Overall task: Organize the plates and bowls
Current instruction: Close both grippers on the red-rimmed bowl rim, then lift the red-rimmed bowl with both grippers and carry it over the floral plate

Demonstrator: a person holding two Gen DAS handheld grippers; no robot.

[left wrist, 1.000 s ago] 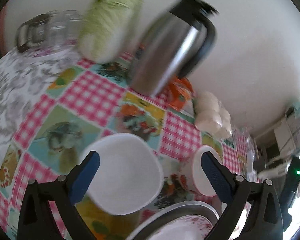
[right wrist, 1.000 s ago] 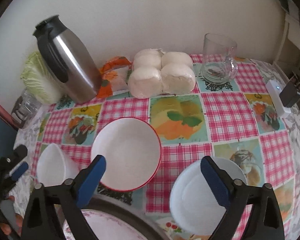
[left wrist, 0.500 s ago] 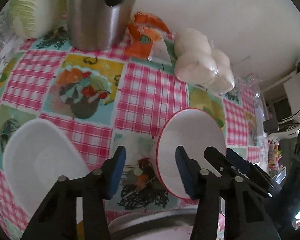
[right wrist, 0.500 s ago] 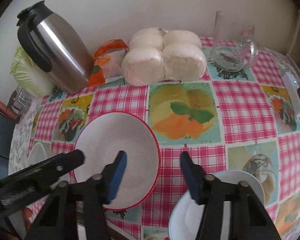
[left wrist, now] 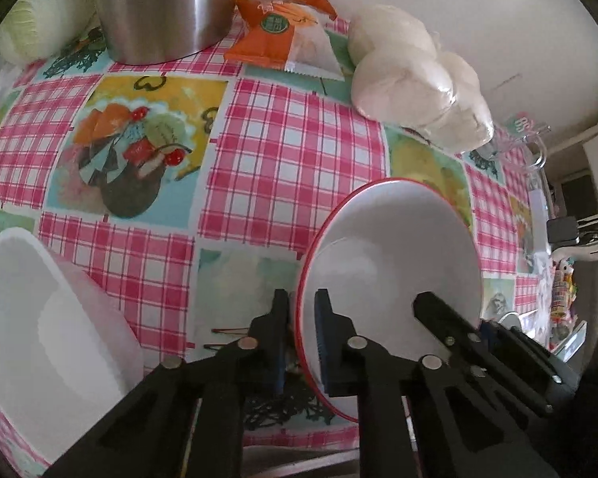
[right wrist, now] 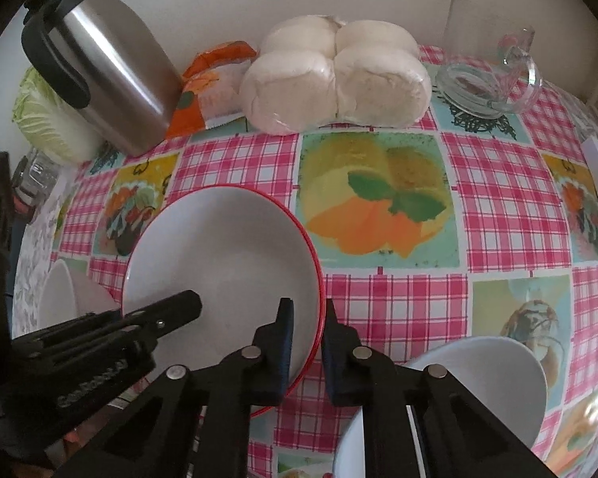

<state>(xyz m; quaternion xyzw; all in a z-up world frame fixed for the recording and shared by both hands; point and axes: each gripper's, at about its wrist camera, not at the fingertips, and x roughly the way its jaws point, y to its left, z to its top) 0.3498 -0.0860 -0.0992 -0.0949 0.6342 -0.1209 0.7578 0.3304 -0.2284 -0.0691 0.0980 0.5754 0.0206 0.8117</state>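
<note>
Red-rimmed bowl (right wrist: 219, 263) sits on the checked tablecloth (right wrist: 386, 306), gripped at both sides. Left gripper (left wrist: 301, 338) has its jaws clamped on the bowl's left rim; right gripper (right wrist: 305, 342) has its jaws clamped on the right rim. White bowl (left wrist: 40, 330) stands just left of it. Second white bowl (right wrist: 482, 382) lies to the right. Steel jug (right wrist: 107, 63) and wrapped buns (right wrist: 335, 75) stand behind.

The table (right wrist: 378, 298) wears a pink checked cloth with fruit panels. Along the wall stand a cabbage (right wrist: 48, 123), a steel jug (right wrist: 111, 75), an orange packet (right wrist: 211, 87), bagged buns (right wrist: 335, 79) and a glass mug (right wrist: 486, 75) (upright). Nearer lie a red-rimmed bowl (right wrist: 219, 263) and two white bowls (right wrist: 494, 382), one on either side of it.
</note>
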